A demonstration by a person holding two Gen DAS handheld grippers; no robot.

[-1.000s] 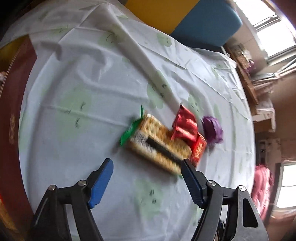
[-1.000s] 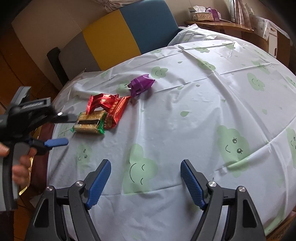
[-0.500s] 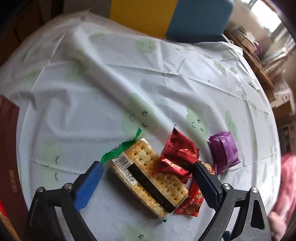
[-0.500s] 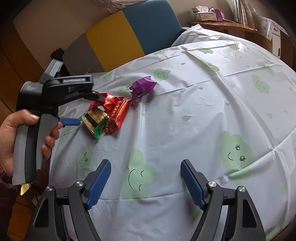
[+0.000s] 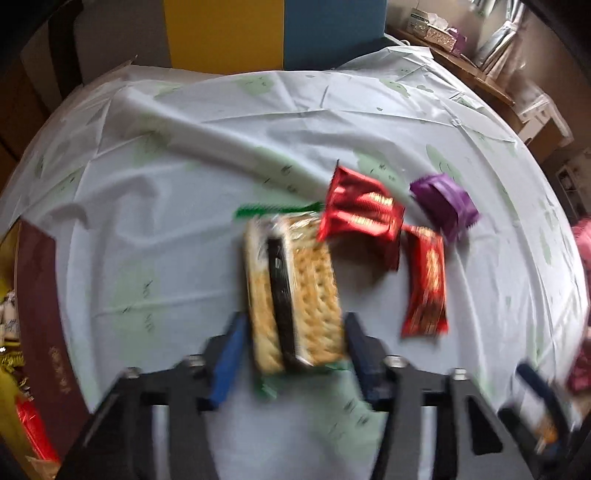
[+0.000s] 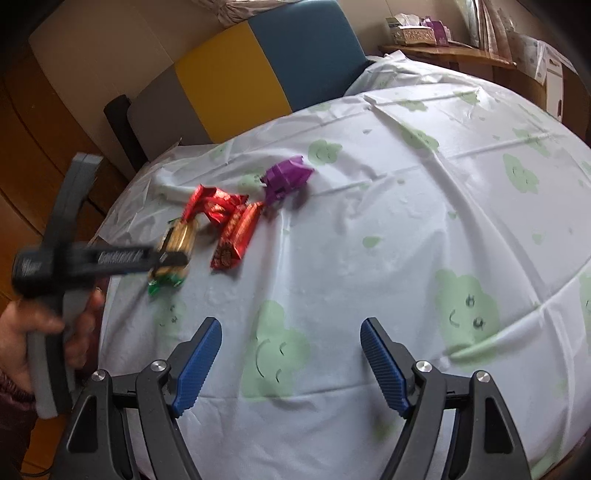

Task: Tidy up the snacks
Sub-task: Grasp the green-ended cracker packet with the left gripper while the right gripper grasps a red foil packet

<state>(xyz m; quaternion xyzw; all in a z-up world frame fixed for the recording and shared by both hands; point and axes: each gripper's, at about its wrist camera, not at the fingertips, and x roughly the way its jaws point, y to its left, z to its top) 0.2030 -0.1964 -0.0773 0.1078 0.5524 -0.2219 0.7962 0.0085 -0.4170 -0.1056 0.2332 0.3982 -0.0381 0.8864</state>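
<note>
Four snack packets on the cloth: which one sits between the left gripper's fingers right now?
The cracker packet, tan with a green wrapper end, lies between the closing left gripper. Both red packets and the purple one lie beyond it.

A pale tablecloth (image 6: 388,229) printed with green smiling clouds lay creased over my table. Behind it stood a chair (image 6: 258,70) with grey, yellow and blue panels. On a wooden shelf (image 6: 443,51) beyond sat a tissue box (image 6: 410,33).

Both wrist views look down, sharing the cracker pack (image 5: 291,295)
</note>
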